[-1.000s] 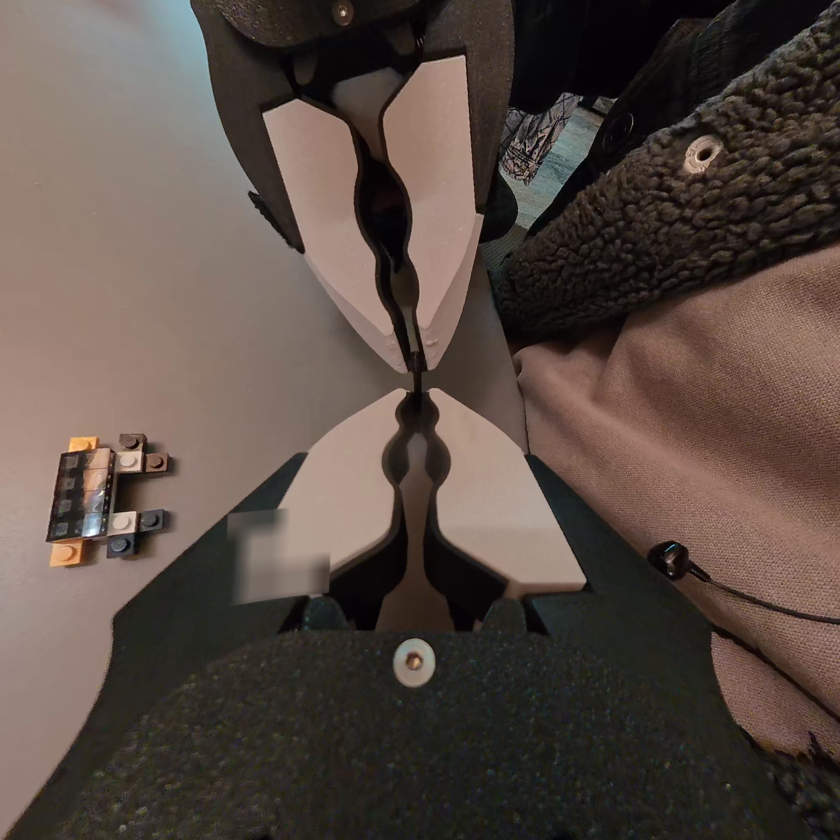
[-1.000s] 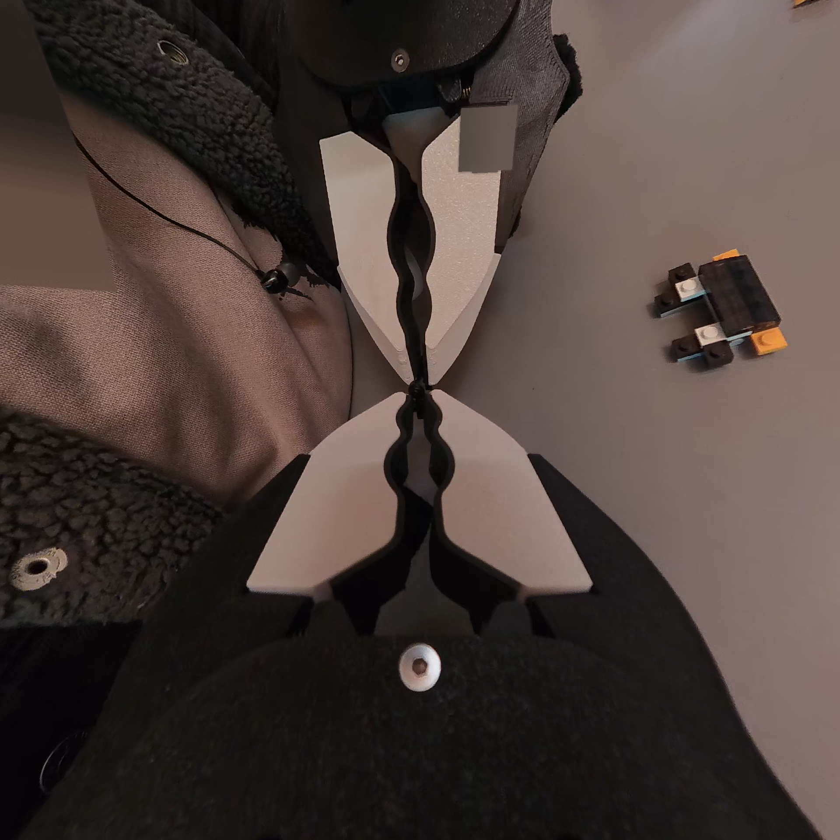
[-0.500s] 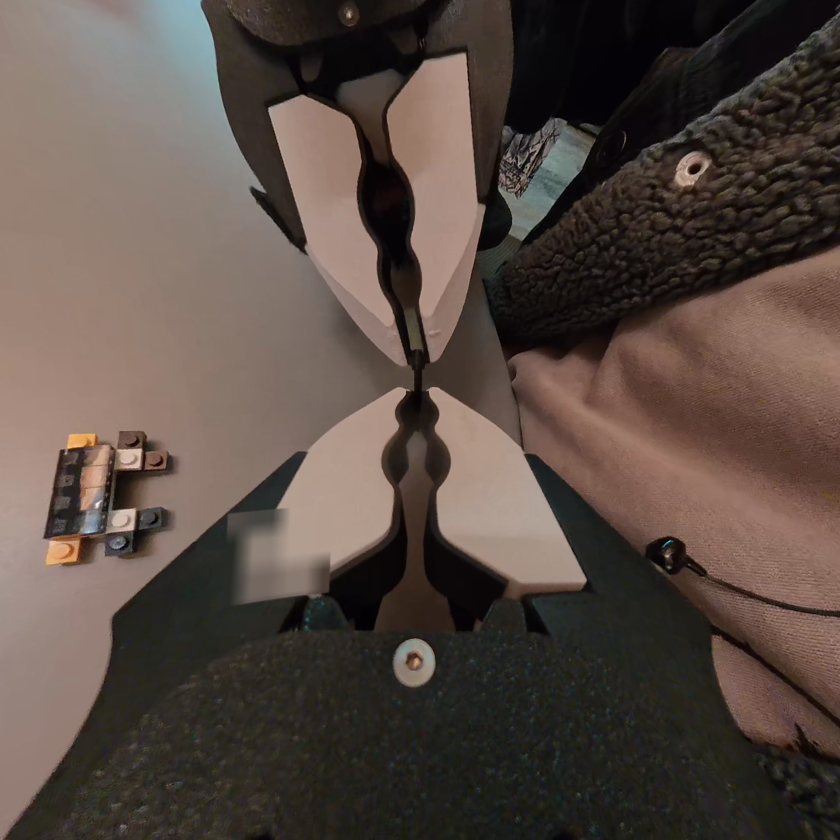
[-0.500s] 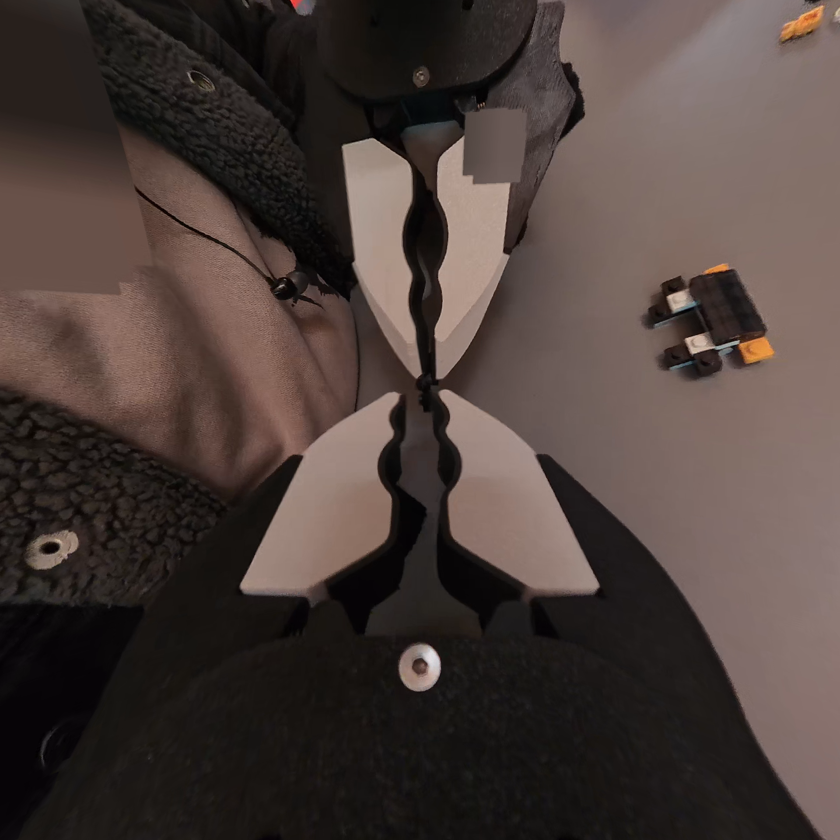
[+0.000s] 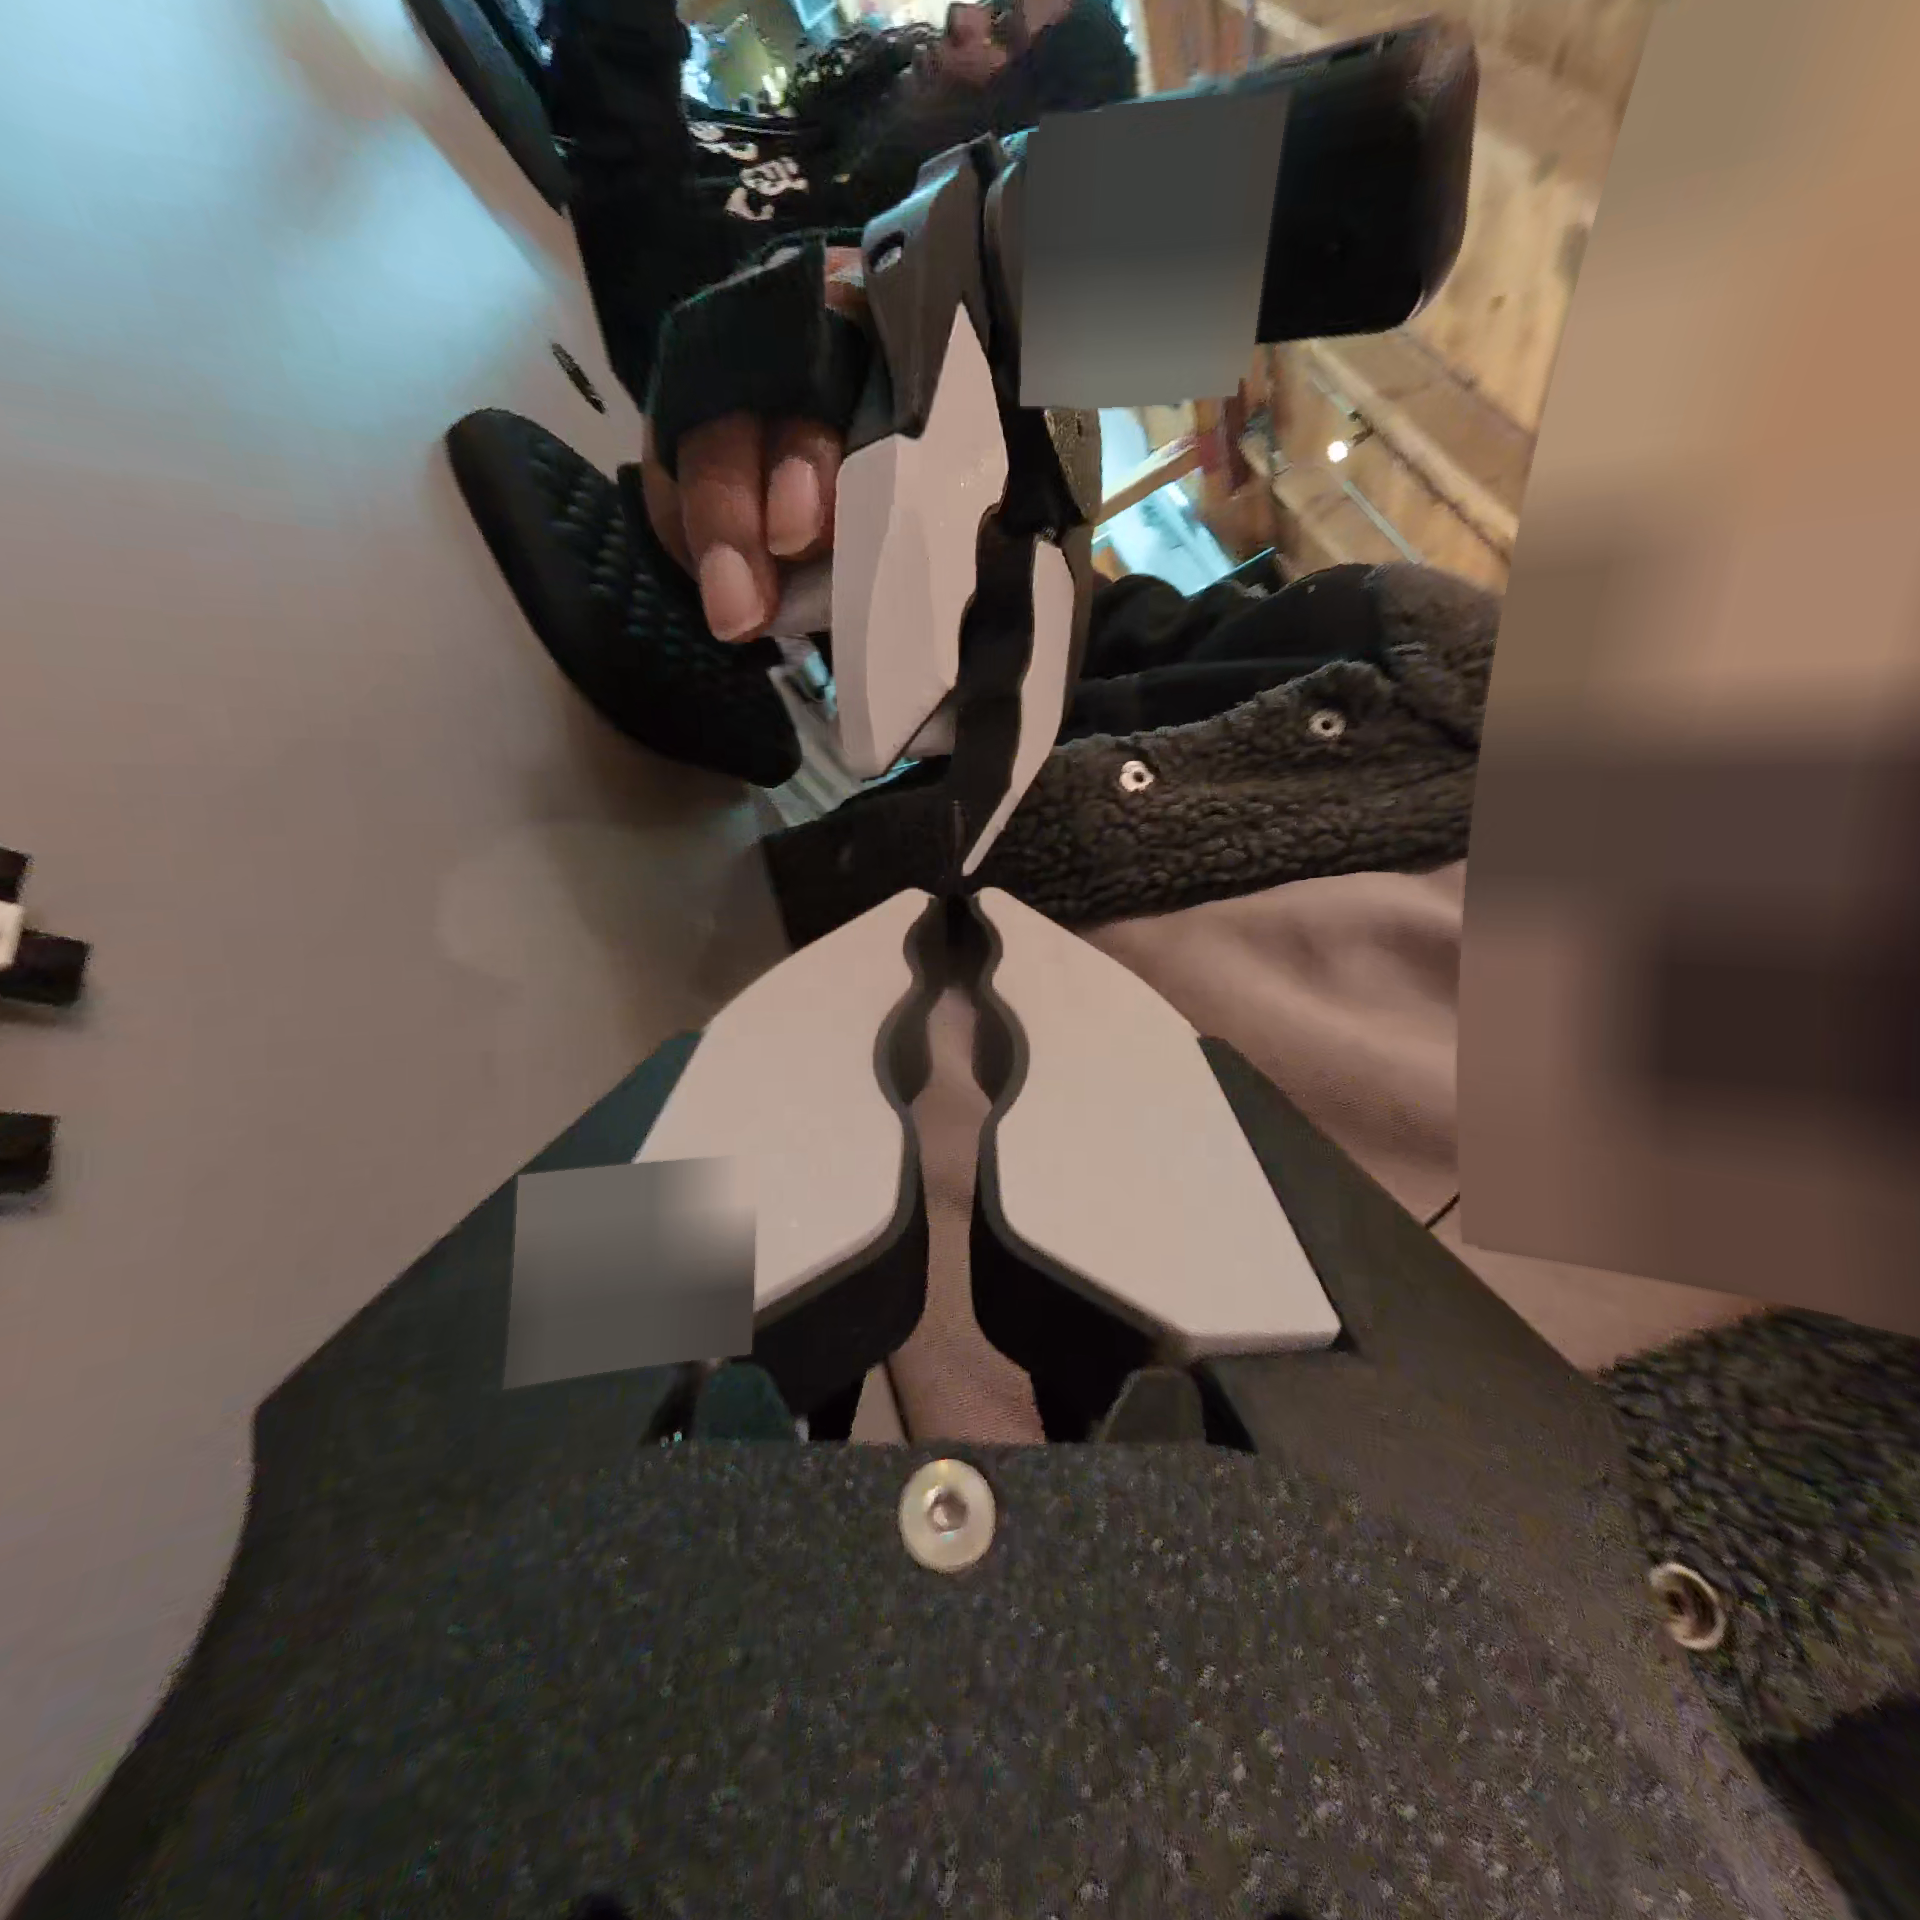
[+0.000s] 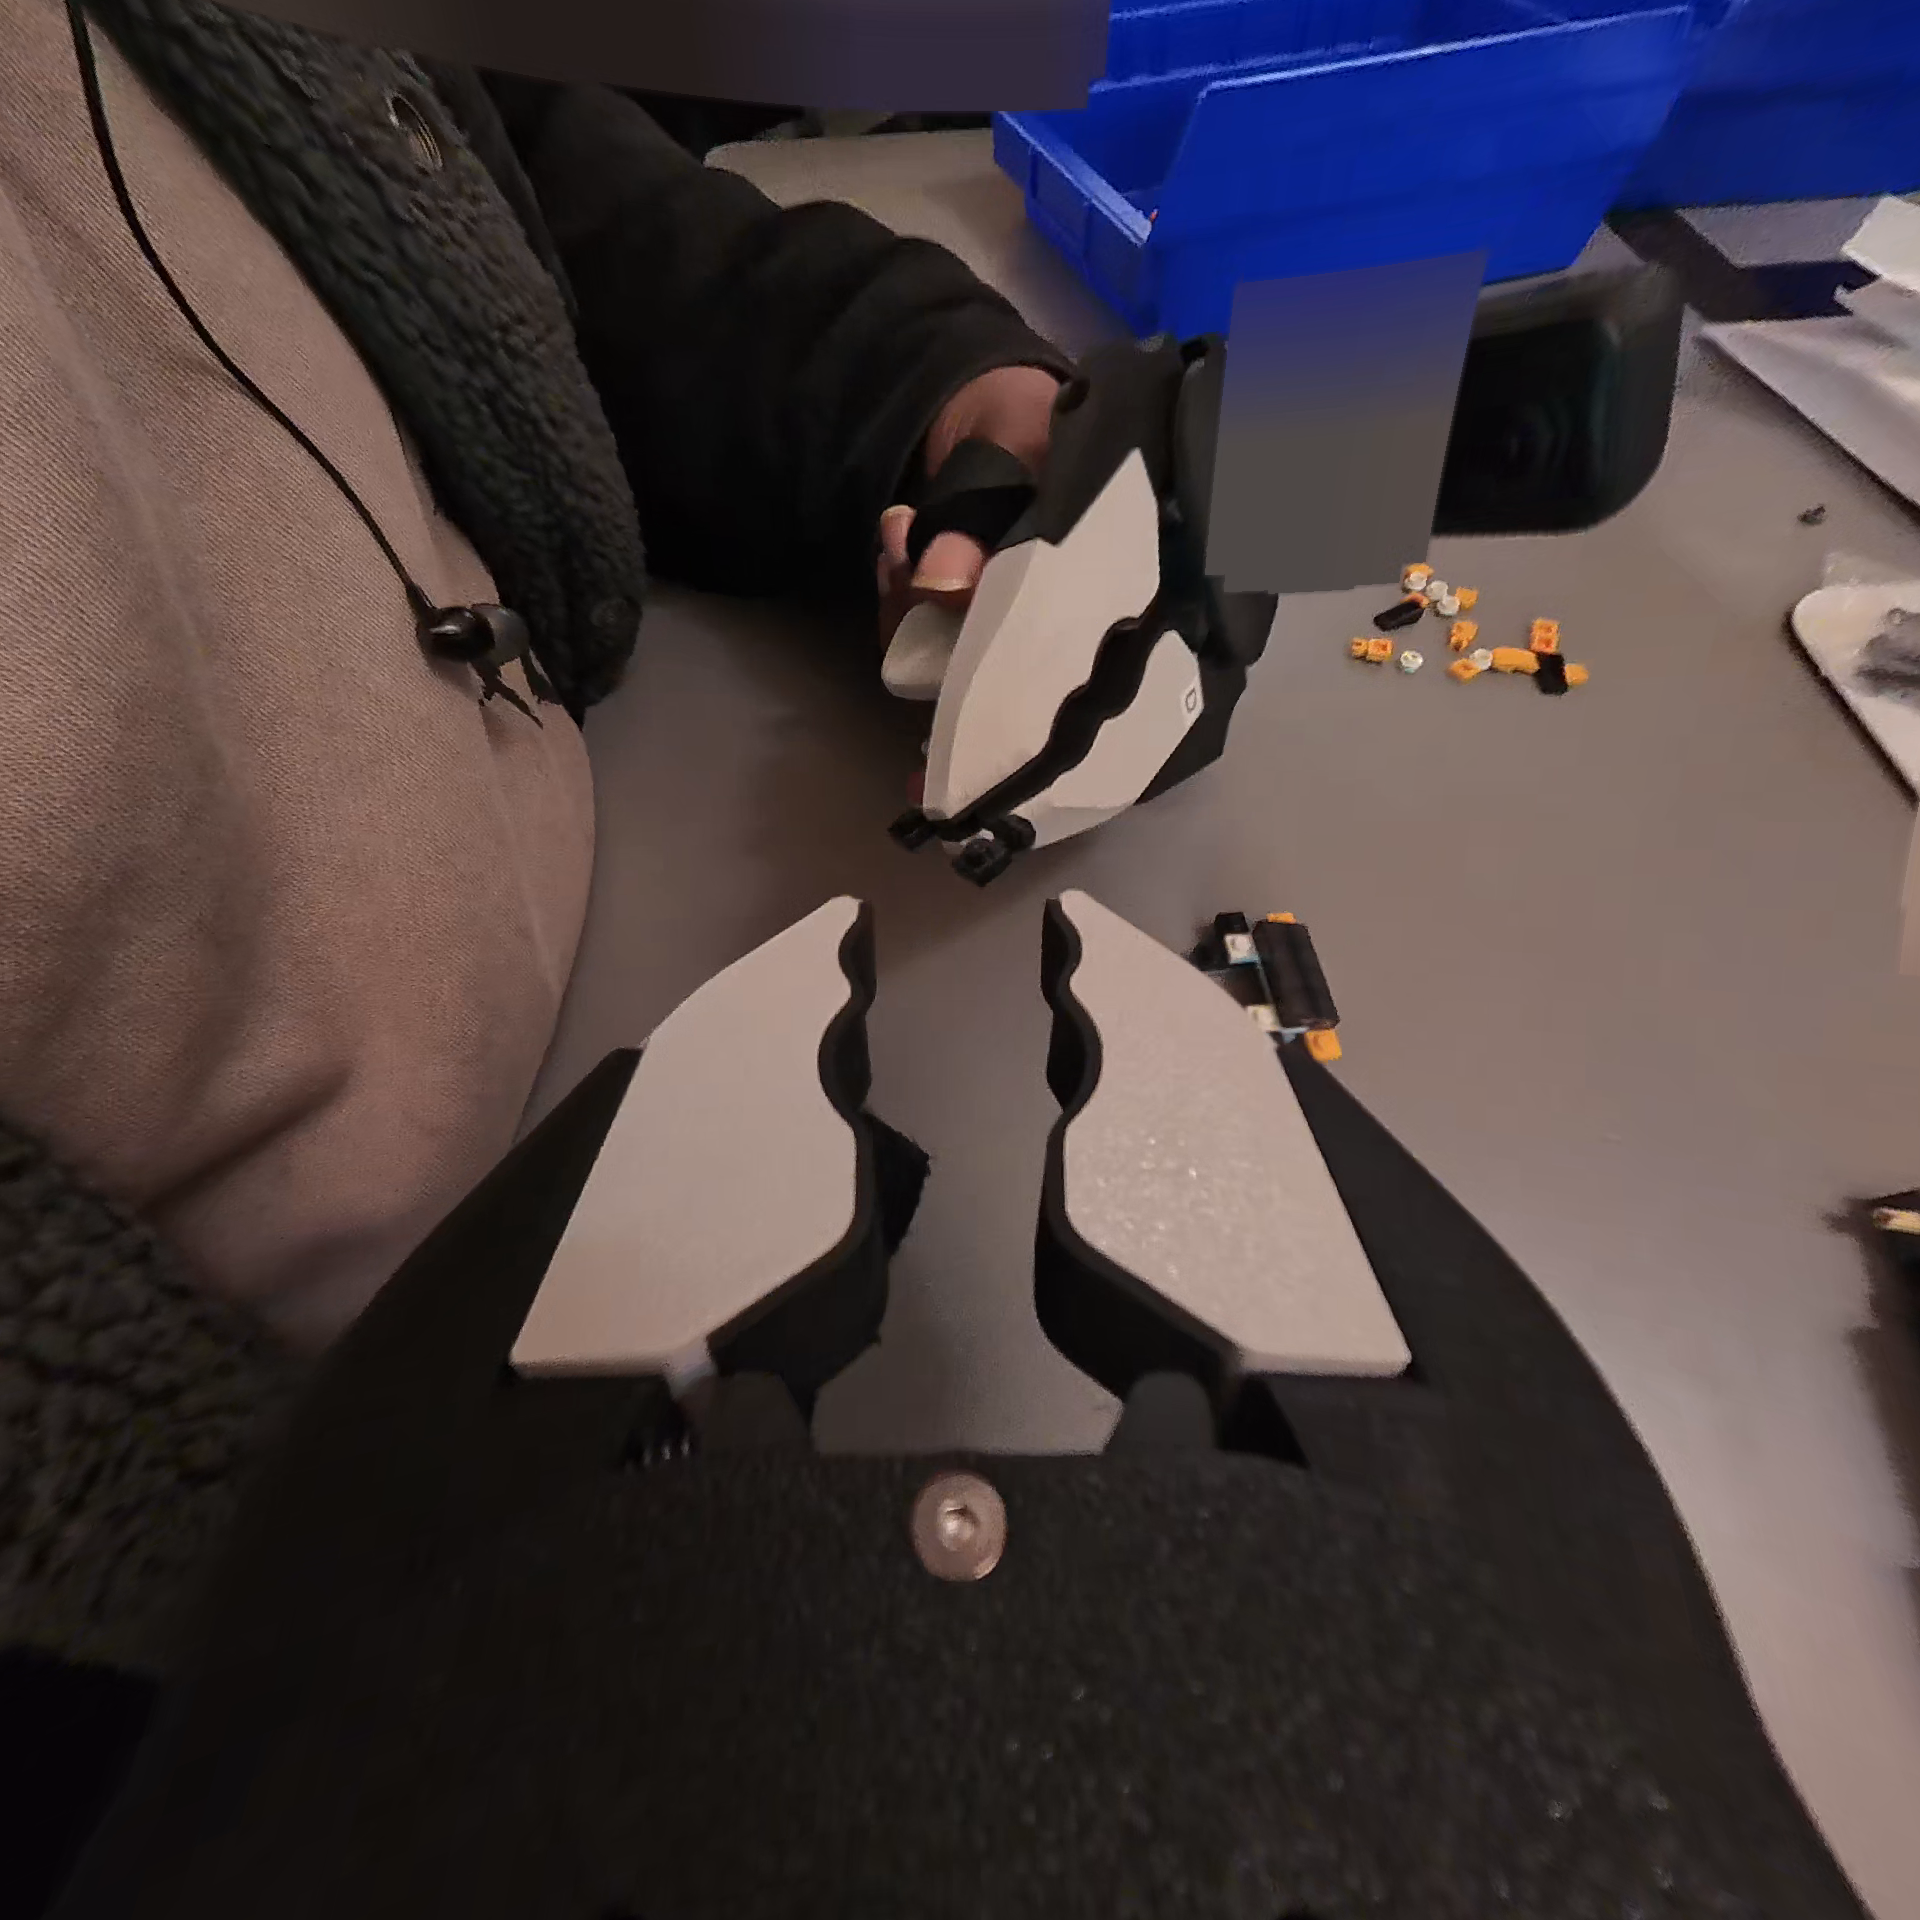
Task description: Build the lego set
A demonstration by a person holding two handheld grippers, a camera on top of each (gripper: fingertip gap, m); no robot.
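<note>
My left gripper (image 5: 954, 902) is shut on a small black lego piece (image 6: 961, 836), which shows as a thin dark sliver between its tips in the left wrist view. In the right wrist view the left gripper (image 6: 961, 821) hangs just above the grey table (image 6: 1507, 1091), held by a hand. My right gripper (image 6: 956, 914) is open and empty, a short way in front of that piece. A part-built black, white and orange lego model (image 6: 1283, 982) lies on the table just right of my right fingertips; its edge shows in the left wrist view (image 5: 36, 966).
A pile of loose orange and black bricks (image 6: 1465, 639) lies farther back. Blue bins (image 6: 1351, 135) stand at the back, white sheets (image 6: 1860, 343) at the right. The person's beige top and dark fleece jacket (image 6: 260, 727) fill the left side. Both grippers' tips are close together, under 4 cm apart.
Both grippers were shut tip to tip on the small black piece. My right gripper has opened, let go and drawn back. My left gripper keeps the piece.
</note>
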